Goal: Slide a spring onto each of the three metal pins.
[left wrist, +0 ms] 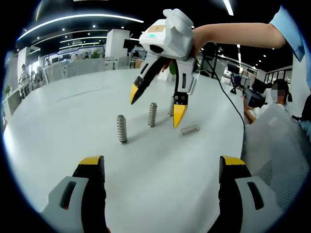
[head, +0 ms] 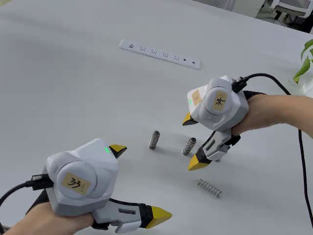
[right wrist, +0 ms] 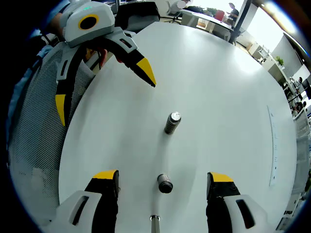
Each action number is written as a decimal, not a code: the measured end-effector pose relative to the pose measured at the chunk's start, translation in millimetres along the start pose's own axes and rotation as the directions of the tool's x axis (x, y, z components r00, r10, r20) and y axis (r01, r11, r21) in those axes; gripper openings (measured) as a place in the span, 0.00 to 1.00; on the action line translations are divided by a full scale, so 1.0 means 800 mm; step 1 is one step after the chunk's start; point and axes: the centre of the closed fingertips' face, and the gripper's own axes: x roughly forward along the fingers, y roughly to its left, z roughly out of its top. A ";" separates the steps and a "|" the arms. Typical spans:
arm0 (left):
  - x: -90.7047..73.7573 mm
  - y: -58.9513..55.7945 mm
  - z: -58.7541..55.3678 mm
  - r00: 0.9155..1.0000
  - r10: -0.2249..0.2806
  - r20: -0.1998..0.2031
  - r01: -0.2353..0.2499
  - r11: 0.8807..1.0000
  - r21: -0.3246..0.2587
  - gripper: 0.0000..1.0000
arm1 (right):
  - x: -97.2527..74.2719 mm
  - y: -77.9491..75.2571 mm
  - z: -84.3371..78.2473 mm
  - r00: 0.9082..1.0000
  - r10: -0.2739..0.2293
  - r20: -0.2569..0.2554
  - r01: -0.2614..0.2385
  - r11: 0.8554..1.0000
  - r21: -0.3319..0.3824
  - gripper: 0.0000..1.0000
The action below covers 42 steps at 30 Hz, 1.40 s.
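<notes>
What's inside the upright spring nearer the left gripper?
The shiny top of a pin shows at the upper end of the spring. The coils hide the rest of it.

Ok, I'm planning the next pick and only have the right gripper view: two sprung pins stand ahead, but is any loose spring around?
Observer: Yes. A loose spring lies flat on the table, on the person's side of the right gripper.
Operator: Does my cable cross it?
Observer: No. The black cable runs down the table along the person's right, away from the spring.
</notes>
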 end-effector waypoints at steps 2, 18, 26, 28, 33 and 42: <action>-0.001 0.002 0.001 1.000 0.001 0.000 -0.001 1.000 0.003 0.97 | -0.003 0.003 0.002 0.999 -0.008 0.035 0.007 1.000 0.028 0.82; -0.004 0.004 0.010 1.000 -0.008 -0.002 0.008 0.999 0.046 0.99 | -0.039 0.011 0.001 0.960 -0.144 0.241 0.091 0.972 0.217 0.99; -0.003 0.004 0.016 1.000 -0.020 -0.009 0.021 0.997 0.069 0.99 | -0.054 0.023 -0.018 0.942 -0.204 0.265 0.123 0.948 0.293 0.99; -0.003 0.004 0.017 1.000 -0.022 -0.007 0.023 0.997 0.073 0.99 | -0.058 0.030 -0.022 0.940 -0.213 0.265 0.127 0.943 0.306 0.99; -0.003 0.001 0.019 0.999 -0.036 -0.007 0.036 0.996 0.083 0.99 | -0.066 0.042 -0.039 0.936 -0.237 0.261 0.137 0.927 0.349 0.99; 0.000 -0.004 0.020 0.998 -0.064 -0.024 0.066 0.992 0.103 0.99 | -0.080 0.059 -0.067 0.906 -0.311 0.287 0.151 0.871 0.468 0.99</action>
